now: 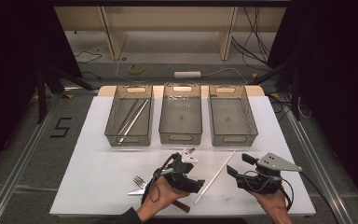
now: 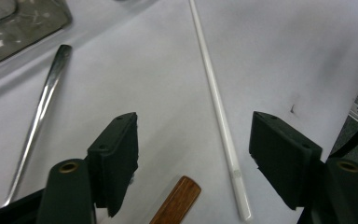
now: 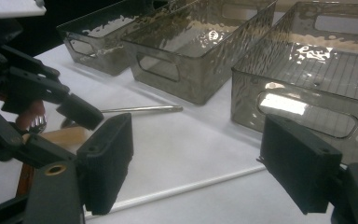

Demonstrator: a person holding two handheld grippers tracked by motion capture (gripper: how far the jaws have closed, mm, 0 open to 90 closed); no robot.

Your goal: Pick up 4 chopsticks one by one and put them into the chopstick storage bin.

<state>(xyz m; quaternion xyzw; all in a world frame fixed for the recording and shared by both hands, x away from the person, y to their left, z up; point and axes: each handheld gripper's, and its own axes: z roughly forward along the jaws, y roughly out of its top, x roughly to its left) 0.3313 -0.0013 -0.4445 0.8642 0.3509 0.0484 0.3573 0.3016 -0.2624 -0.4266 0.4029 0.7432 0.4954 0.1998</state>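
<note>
Sorting is partly done: metal rods lie in the leftmost clear plastic bin (image 1: pixel 128 116); my left gripper (image 2: pixel 193 163) stands wide, empty, straddling the white plastic chopstick (image 2: pixel 219 109) on the table; my right gripper (image 3: pixel 198 163) open, empty; fork (image 1: pixel 140 180) remains.

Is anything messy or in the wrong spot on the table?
A bit messy. The left bin holds chopsticks neatly, but one white chopstick lies slanted on the table, apart from any bin. A fork and a wooden-handled utensil also lie loose beside the left gripper. Nothing looks broken or spilled.
</note>
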